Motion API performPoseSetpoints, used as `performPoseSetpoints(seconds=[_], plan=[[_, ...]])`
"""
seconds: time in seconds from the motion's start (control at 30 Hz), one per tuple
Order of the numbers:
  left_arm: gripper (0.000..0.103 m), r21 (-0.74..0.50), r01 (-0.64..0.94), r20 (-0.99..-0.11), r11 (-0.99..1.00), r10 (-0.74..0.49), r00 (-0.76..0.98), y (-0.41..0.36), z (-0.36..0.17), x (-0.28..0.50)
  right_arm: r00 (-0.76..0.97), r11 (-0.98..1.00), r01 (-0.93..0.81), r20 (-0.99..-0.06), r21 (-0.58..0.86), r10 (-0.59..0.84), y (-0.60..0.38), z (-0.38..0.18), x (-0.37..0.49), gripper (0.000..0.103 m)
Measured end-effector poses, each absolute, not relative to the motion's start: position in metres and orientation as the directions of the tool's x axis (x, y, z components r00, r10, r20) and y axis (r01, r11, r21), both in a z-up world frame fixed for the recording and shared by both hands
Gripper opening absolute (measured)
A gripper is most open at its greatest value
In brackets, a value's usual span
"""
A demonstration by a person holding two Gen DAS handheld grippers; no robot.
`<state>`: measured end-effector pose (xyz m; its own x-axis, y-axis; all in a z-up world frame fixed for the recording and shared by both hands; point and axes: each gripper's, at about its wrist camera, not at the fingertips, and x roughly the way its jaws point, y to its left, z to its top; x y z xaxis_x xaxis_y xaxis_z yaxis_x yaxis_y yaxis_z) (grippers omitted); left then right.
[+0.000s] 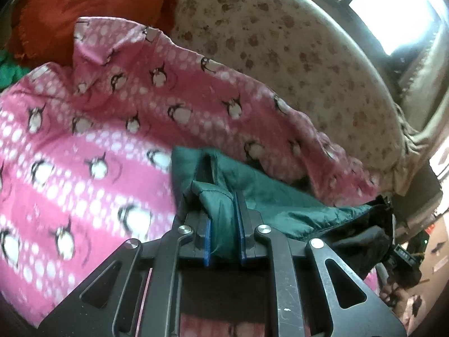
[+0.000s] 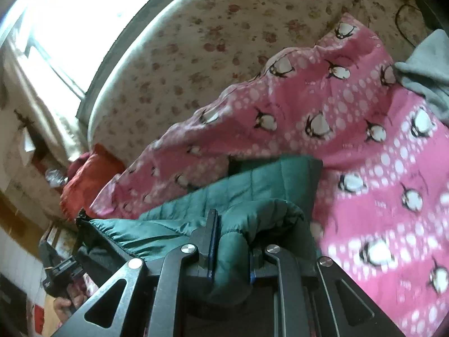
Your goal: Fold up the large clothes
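Note:
A dark green quilted jacket [image 1: 275, 196] hangs between both grippers above a pink penguin-print blanket [image 1: 84, 168]. My left gripper [image 1: 223, 196] is shut on a fold of the jacket's edge; the cloth bulges between the blue pads. In the right wrist view the jacket [image 2: 252, 188] stretches left toward the other gripper [image 2: 63, 272]. My right gripper [image 2: 233, 233] is shut on a bunched, elastic-edged part of the jacket. The jacket's black lining [image 1: 364, 233] shows at the right of the left wrist view.
The pink blanket [image 2: 378, 154] covers a bed with a cream floral sheet [image 1: 280, 42] [image 2: 196, 56]. An orange-red pillow [image 1: 84, 5] [image 2: 89, 177] lies at the bed's end. A grey cloth [image 2: 429, 70] lies on the blanket. A bright window [image 2: 84, 8] is beyond the bed.

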<state>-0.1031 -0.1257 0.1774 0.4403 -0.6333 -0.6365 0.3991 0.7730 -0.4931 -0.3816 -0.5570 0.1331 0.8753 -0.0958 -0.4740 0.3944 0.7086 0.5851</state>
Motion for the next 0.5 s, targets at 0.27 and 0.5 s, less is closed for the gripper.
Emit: performPoseSetpoints(seconds=[0.27, 0.5], plan=[[0.012, -0.418, 0.36, -0.705, 0.834, -0.548, 0.451, -0.18, 0.142, -0.047, 0.831, 0.648, 0.484, -0.54, 0.588, -0.131, -0.605, 0.107, -0.321, 0.015], [0.016, -0.439, 0.357, -0.718, 0.825, -0.56, 0.413, -0.197, 0.108, -0.02, 0.799, 0.554, 0.544, -0.59, 0.63, -0.114, -0.63, 0.055, -0.284, 0.017]])
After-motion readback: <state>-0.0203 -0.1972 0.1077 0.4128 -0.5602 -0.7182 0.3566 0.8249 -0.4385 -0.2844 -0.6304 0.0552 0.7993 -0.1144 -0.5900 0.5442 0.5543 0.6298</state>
